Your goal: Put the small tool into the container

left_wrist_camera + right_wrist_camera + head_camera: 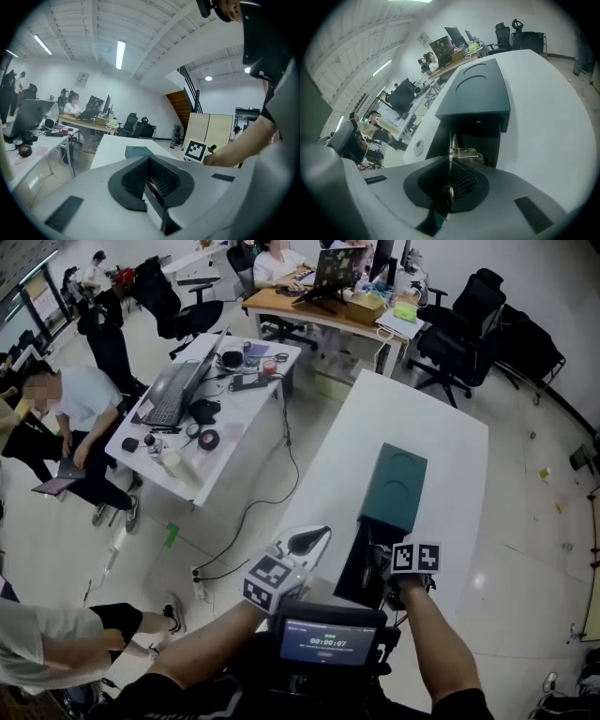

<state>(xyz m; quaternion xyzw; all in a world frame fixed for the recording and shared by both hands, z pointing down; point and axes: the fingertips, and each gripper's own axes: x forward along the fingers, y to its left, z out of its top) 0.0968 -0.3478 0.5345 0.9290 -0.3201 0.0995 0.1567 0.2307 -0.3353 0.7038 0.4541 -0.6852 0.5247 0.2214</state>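
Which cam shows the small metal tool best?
Right gripper view: the tool shows edge-on, clamped in the right gripper, just before the open end of the container. Head view: that gripper hides it. Left gripper view: tool not visible.

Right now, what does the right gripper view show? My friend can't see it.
The right gripper, shut on a thin metal small tool, points into the open dark container, teal lid over its far end, on a white table.

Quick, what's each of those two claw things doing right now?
Left gripper: closed, nothing visible between its jaws.
Right gripper: closed, holding the small metal tool.
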